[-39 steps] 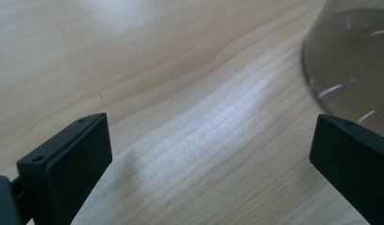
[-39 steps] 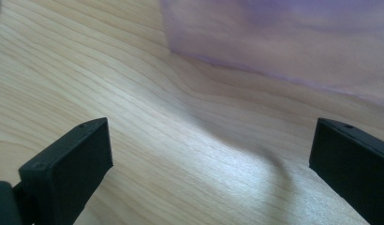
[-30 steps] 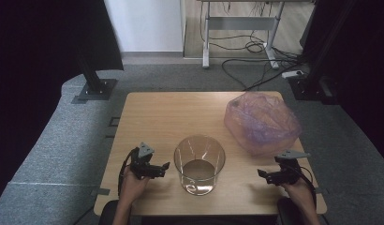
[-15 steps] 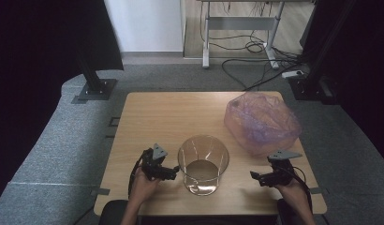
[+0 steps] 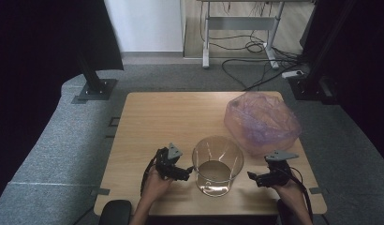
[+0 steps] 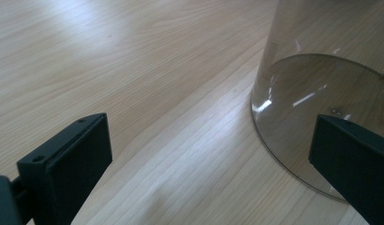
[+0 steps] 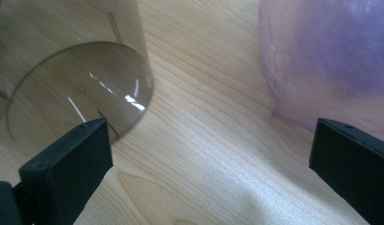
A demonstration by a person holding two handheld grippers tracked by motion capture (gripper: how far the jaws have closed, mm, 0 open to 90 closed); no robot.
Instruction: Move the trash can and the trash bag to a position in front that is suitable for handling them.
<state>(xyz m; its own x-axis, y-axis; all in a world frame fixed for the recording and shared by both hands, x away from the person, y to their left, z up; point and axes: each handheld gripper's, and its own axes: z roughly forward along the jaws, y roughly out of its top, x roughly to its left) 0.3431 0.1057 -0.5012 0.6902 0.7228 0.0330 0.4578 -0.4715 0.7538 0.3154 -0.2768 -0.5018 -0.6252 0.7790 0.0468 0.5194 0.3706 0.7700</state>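
Grippers both spread, holding nothing: left gripper (image 5: 189,172) just beside clear tub (image 5: 217,165) at its left wall, right gripper (image 5: 254,178) near its other side. Tub upright at near table (image 5: 152,117) edge; purple bag (image 5: 261,121) behind-right.

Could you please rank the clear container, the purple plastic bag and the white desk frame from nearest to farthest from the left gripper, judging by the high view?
From the left gripper:
1. Clear container, just to its right at the table's near edge.
2. Purple plastic bag, farther right, toward the table's far right corner.
3. White desk frame, on the floor beyond the table.
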